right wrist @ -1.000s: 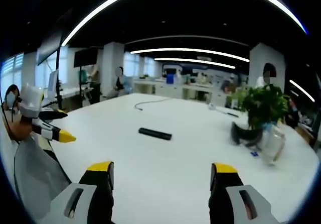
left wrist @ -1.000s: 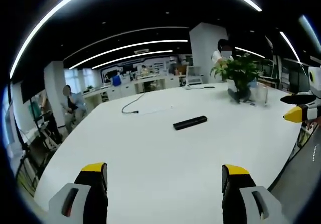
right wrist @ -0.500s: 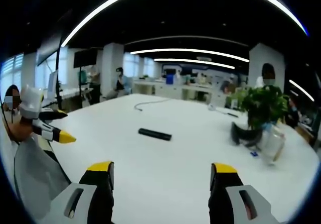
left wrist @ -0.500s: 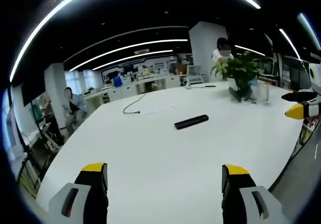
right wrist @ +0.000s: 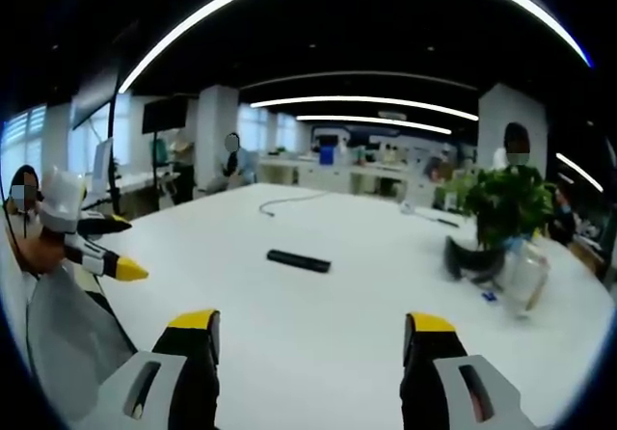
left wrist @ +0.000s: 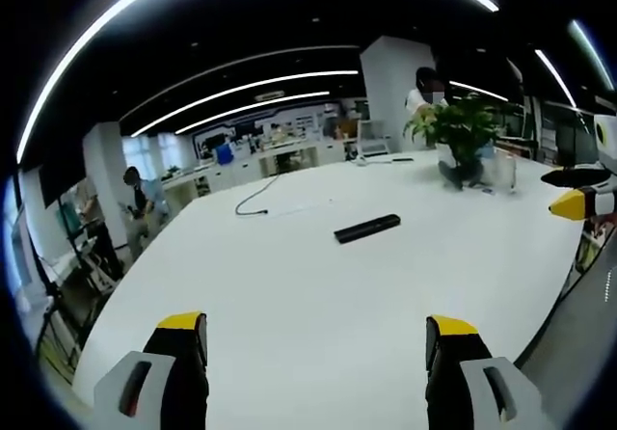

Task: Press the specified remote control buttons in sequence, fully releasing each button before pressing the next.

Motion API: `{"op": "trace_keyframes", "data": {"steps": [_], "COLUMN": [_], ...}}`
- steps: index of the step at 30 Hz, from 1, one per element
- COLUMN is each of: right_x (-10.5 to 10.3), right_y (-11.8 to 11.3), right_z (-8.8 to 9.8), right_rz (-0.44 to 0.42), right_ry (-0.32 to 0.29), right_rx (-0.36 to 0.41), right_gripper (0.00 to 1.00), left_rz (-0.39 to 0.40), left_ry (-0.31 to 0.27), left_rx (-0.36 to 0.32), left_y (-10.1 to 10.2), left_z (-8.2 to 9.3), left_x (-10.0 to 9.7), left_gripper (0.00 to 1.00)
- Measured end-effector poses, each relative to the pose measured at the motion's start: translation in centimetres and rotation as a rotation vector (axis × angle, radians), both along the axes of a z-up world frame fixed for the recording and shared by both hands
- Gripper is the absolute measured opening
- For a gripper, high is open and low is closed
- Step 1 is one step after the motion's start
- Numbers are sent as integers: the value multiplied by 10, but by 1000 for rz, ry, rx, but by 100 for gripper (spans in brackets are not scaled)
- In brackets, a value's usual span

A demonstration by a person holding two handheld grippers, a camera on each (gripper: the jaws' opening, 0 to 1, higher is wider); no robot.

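Left gripper view: my left hand-held gripper [left wrist: 316, 338] hovers over the near part of the white worktop [left wrist: 289, 295] with its yellow-tipped jaws spread wide and nothing between them. The black remote control [left wrist: 366, 228] lies flat on the worktop well ahead of these jaws and slightly toward the right one, apart from every other object. Beyond it, farther off to the right, a potted plant [left wrist: 459, 133] stands on the worktop with a clear container [left wrist: 502, 174] just beside it. A dark cable [left wrist: 253, 199] trails across the far left part of the surface. My right hand-held gripper [left wrist: 581, 199] enters at the right edge, its yellow tip held above the worktop's border.

Right gripper view: my right hand-held gripper [right wrist: 308, 338] is likewise wide apart and holds nothing. The remote control [right wrist: 298, 260] rests ahead of it, nearer the line of the left jaw, well out of reach of the tips. The potted plant [right wrist: 505, 208] and the clear container [right wrist: 523, 276] stand ahead to the right; the cable [right wrist: 289, 199] lies beyond the remote control. My left hand-held gripper [right wrist: 101, 252] shows at the left edge, off the worktop's side; I cannot tell its jaw spacing from here.
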State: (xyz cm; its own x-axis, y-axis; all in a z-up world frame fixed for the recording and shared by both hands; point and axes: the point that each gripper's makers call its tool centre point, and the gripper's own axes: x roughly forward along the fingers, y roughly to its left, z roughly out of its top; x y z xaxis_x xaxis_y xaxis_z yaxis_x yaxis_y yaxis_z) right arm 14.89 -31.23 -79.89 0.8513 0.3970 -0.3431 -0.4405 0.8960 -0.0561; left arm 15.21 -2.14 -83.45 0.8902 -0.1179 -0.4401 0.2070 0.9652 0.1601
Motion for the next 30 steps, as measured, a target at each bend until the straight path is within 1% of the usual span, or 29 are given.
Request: {"op": "trace_keyframes", "data": {"steps": [6, 14, 17, 21, 23, 25, 28, 30], "right_x": [0, 1, 0, 0, 0, 0, 0, 0], "right_y": [-2, -4, -4, -2, -2, -2, -3, -3], "right_z": [1, 2, 2, 2, 1, 2, 1, 2], "right_rz": [-4, -12, -11, -3, -2, -5, -8, -8], "right_ry": [-4, -9, -8, -7, -5, -5, -2, -5], "right_rx": [5, 14, 14, 9, 8, 8, 7, 10], "right_gripper": [76, 76, 76, 76, 76, 75, 75, 75], "left_rz": [-9, -16, -18, -26, -33, -46, -80, -102], "left_ry": [11, 11, 6, 10, 10, 5, -6, -6], "left_rx": [9, 11, 5, -27, -26, -27, -39, -28], "left_y": [-2, -3, -4, -6, -7, -10, -15, -19], "left_z": [-2, -1, 1, 4, 7, 14, 25, 31], "left_x": [0, 0, 0, 2, 4, 10, 24, 31], "left_gripper": [97, 97, 97, 96, 95, 95, 94, 94]}}
